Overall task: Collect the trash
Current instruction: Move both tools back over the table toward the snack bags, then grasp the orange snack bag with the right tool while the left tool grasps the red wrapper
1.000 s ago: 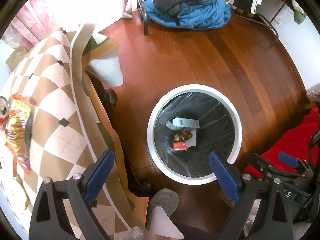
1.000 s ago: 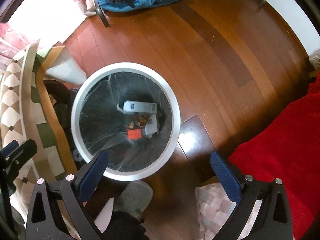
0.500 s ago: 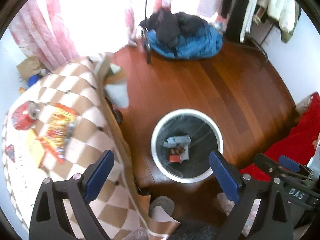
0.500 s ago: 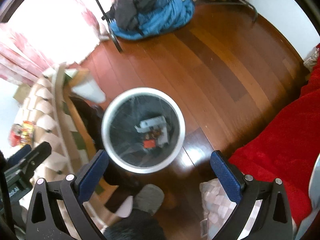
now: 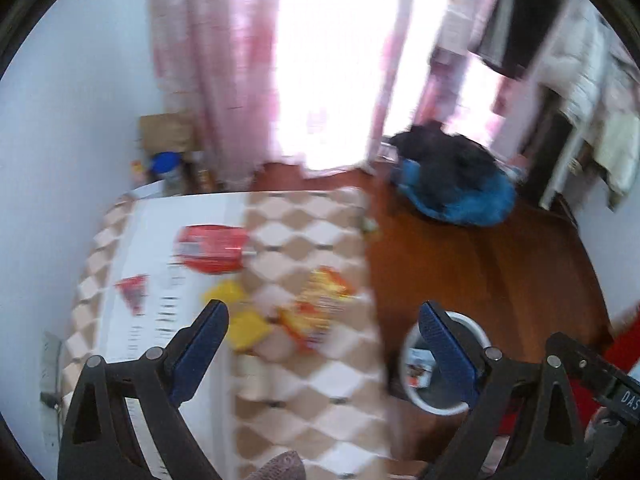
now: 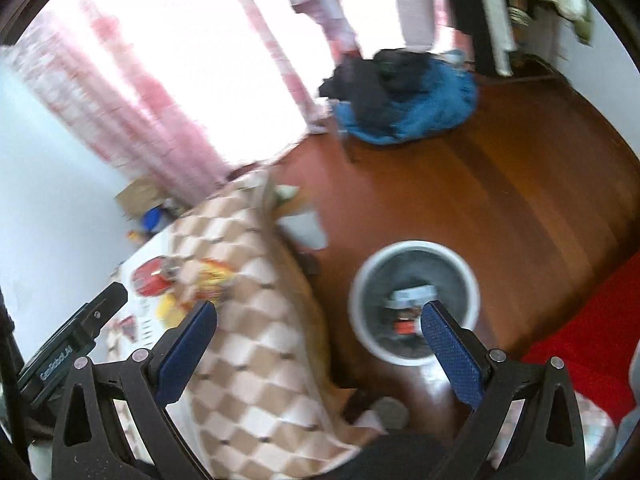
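Note:
Both views are blurred by motion. My left gripper [image 5: 322, 344] is open and empty, above the checked tablecloth [image 5: 296, 396]. On the table lie a red packet [image 5: 210, 250], an orange snack wrapper [image 5: 316, 306], yellow wrappers [image 5: 240, 320] and a small red wrapper [image 5: 134, 288]. The white-rimmed bin [image 5: 416, 384] with a black liner stands on the floor to the right, with trash inside. My right gripper [image 6: 318, 340] is open and empty, between the table [image 6: 248, 344] and the bin [image 6: 414, 300]. The red packet [image 6: 150, 280] and the orange wrapper [image 6: 212, 276] also show there.
A wooden floor [image 6: 500, 200] holds a blue and black pile of clothes [image 6: 400, 100]. Pink curtains [image 5: 224, 72] hang at a bright window. A red cloth [image 6: 592, 340] lies at the right. A cardboard box [image 5: 166, 132] and a blue-lidded jar [image 5: 166, 164] stand behind the table.
Both grippers have lifted away from over the bin and swung left toward the table. The bin now looks small and the table's wrappers have come into view. Both stay open.

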`<state>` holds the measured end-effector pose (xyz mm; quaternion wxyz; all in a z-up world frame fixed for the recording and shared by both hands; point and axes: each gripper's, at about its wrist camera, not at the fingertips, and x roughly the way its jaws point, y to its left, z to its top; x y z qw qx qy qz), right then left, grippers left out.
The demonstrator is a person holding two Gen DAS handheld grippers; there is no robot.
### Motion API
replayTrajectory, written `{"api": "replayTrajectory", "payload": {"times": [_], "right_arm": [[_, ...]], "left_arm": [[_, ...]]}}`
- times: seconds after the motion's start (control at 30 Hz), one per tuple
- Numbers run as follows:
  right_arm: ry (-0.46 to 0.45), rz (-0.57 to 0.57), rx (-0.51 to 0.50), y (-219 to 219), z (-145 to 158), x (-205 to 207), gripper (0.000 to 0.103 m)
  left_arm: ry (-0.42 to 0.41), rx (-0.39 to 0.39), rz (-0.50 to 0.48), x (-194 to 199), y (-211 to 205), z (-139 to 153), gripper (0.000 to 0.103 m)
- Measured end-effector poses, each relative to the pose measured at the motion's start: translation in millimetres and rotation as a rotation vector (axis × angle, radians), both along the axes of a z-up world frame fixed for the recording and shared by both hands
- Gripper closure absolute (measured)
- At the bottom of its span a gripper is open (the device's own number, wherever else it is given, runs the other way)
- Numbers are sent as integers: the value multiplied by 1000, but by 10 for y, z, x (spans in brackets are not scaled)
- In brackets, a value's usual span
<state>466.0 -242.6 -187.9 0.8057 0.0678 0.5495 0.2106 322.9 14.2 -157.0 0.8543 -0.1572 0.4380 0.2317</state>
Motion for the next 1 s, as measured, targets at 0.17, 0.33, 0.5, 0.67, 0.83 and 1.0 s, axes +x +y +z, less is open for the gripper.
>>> {"api": "replayTrajectory", "payload": {"times": [0.17, 0.33, 0.5, 0.67, 0.83, 1.0], "right_arm": [[46, 77, 0, 852, -255, -66, 0], [135, 125, -53, 1766, -842, -28, 0], [223, 117, -121, 2372, -1462, 58, 0], [266, 43, -191, 2665, -1877, 160, 0], [275, -5, -225, 2722, -2009, 211, 0], [275, -27, -240, 2753, -2072, 268, 0]], "left_arm": [[81, 14, 149, -364, 826, -293, 6], [195, 2, 299, -721, 1644, -823, 6], [272, -45, 365, -865, 2173, -1297, 6], [284, -113, 385, -861, 2502, -1566, 6], [291, -183, 362, -680, 2654, -1803, 7], [286, -179, 328, -583, 2628, -1865, 21]]}}
